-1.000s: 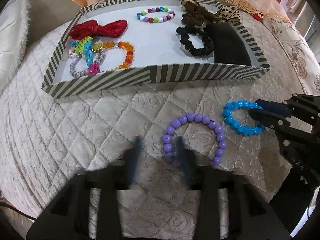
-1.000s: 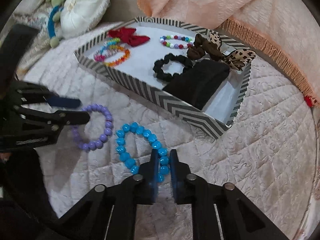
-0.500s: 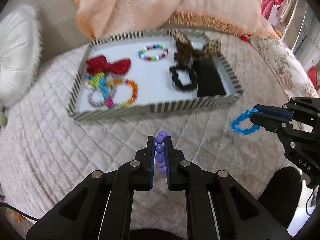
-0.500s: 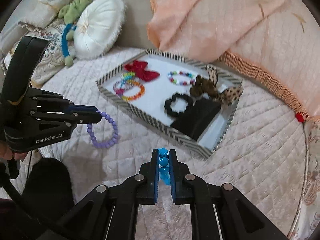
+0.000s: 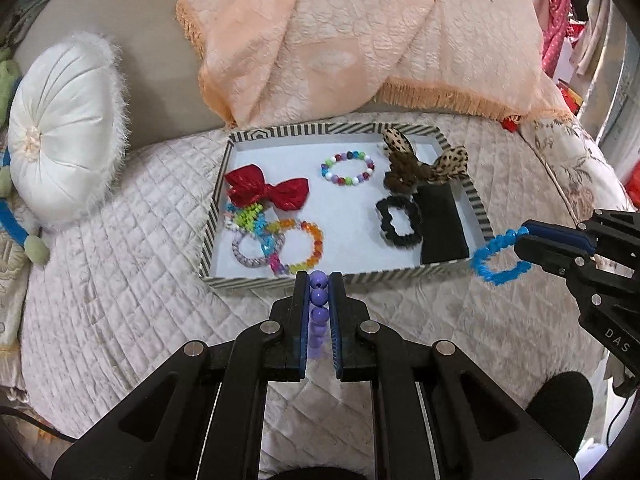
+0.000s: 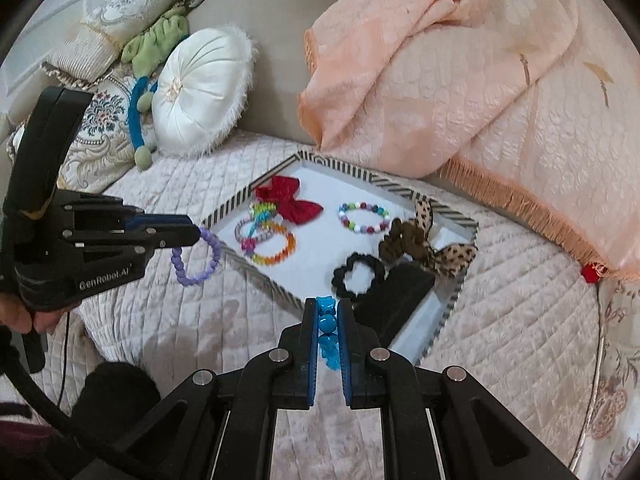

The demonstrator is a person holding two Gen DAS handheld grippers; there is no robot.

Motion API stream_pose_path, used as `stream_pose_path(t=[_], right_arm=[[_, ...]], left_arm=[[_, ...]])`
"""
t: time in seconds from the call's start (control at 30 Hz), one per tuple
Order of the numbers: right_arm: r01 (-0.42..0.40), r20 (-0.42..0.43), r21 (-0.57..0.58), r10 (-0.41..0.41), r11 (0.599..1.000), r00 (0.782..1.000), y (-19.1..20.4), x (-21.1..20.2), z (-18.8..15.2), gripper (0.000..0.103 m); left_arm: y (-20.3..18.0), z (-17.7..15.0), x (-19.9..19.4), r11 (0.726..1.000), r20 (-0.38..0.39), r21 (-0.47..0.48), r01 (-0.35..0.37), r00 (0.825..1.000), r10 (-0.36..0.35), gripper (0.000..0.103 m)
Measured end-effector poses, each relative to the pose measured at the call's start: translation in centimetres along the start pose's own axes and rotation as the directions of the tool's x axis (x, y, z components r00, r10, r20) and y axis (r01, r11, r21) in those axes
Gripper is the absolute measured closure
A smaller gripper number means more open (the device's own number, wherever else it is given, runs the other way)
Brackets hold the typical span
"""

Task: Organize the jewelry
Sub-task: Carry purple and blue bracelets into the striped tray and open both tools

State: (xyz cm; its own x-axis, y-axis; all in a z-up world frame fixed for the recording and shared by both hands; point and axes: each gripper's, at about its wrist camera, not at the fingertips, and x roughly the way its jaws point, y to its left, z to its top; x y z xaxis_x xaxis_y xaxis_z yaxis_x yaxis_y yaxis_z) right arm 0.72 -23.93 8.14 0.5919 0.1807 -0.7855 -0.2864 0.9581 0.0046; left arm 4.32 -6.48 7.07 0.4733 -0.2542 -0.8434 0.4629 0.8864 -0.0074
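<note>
Quilted cream bedding carries the striped tray of jewelry. Both bracelets have come up off the bed: the left claw, having just closed, is clamped on the purple bracelet, the right claw on the blue bracelet. Both angle steeply down, just short of the tray; dropping them in looks next.

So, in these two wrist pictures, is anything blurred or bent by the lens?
Left wrist view: sharp tray, but the purple bracelet smears low between the jaws; dark round lens border. Right wrist view: the bed edge curves strongly; the blue bracelet is sharp.
</note>
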Motion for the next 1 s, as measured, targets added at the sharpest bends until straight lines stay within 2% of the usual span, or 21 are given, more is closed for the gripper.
stream_pose_path(t=[0.6,0.87,1.0], right_arm=[[-0.016,-0.015,0.043,0.017,0.999,1.000,-1.8,5.2,5.1,0.095],[-0.022,-0.028,0.087,0.025,0.996,0.999,-3.5,8.2,7.8,0.094],[-0.027,-0.037,0.104,0.031,0.994,0.999,-4.1,9.9,8.6,0.094]], left_arm=[[0.9,3.9,2.9,0.999,-0.006,-0.048,0.000,1.000,0.000,0.095],[0.1,5.6,5.2,0.990,-0.012,-0.119,0.078,0.997,-0.080,0.095],[-0.3,5.8,7.5,0.983,-0.029,-0.150,0.108,0.993,-0.114,0.095]])
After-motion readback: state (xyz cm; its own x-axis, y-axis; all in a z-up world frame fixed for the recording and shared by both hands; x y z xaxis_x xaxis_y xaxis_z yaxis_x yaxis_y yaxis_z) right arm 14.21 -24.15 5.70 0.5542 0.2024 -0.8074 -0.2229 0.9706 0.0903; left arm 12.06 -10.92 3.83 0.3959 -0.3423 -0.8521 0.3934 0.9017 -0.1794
